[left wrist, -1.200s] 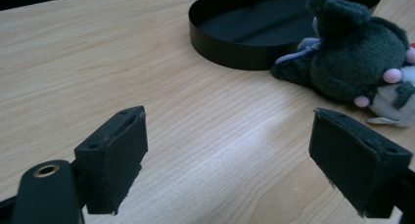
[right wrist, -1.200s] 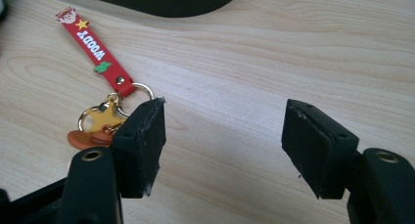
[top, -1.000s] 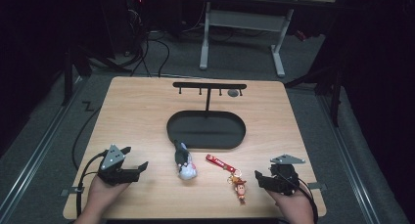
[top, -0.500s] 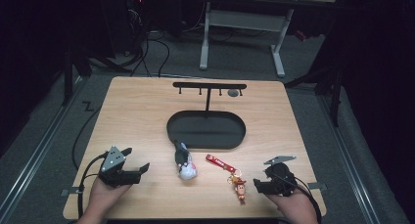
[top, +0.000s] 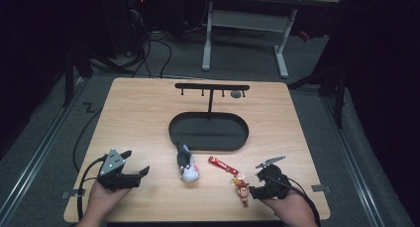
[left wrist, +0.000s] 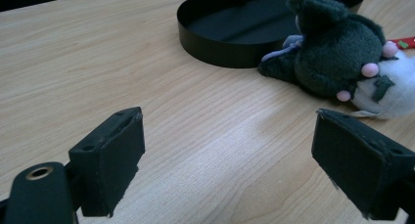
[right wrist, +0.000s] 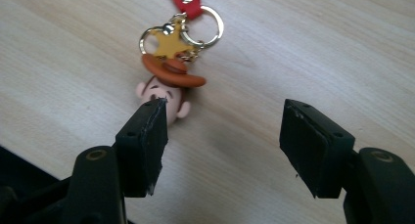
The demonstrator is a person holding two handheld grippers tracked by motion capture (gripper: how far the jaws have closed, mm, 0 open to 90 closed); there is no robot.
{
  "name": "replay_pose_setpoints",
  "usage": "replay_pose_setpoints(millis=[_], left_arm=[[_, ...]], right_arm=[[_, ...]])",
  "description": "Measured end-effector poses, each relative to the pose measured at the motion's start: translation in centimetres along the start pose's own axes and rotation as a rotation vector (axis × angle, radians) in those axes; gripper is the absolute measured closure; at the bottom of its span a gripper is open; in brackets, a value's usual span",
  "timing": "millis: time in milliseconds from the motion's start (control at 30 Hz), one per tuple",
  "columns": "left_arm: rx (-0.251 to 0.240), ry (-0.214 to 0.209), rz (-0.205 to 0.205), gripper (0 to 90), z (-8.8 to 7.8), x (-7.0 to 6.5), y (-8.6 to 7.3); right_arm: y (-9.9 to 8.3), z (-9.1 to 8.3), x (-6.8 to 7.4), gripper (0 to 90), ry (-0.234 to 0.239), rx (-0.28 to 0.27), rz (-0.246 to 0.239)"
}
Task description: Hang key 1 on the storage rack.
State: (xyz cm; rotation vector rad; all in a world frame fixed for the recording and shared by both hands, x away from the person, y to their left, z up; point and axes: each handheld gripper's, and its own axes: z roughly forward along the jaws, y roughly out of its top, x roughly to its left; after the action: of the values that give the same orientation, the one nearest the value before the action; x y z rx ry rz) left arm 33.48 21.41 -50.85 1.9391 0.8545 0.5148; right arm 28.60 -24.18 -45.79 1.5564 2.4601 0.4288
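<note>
We see the black oval metal tray (top: 208, 132) bare inside, grey plush toy (top: 185, 161) just before its rim, cowboy keychain (top: 241, 185) nearby (red strap), our left gripper (top: 140, 163) spread, right gripper (top: 251, 192) spread beside the keychain.

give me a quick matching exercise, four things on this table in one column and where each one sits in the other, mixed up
Things:
1. plush toy
2. cowboy keychain
3. black oval tray
4. left gripper

Places:
A. middle of the table, under the hook rack
B. near left corner, jaws open over bare wood
C. just in front of the tray's near rim
D. right beside the right gripper's jaws

Pairs: 1-C, 2-D, 3-A, 4-B
</note>
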Motion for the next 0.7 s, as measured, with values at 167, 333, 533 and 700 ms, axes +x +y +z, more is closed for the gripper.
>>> replay_pose_setpoints(millis=[167,333,533,700], left_arm=[[-0.007,-0.004,0.009,12.9,-0.3,-0.1,0.1],[-0.018,-0.003,0.001,12.9,-0.5,0.0,0.1],[-0.021,-0.003,0.009,12.9,-0.4,0.1,0.1],[-0.024,-0.001,0.012,12.9,-0.6,0.2,0.1]], right_arm=[[0.6,0.0,1.6,34.8,0.020,0.033,-0.001],[1.0,0.7,2.5,34.6,0.037,0.049,0.006],[1.3,2.7,3.3,34.4,0.043,0.096,0.034],[1.5,3.6,3.4,35.8,0.033,0.115,0.041]])
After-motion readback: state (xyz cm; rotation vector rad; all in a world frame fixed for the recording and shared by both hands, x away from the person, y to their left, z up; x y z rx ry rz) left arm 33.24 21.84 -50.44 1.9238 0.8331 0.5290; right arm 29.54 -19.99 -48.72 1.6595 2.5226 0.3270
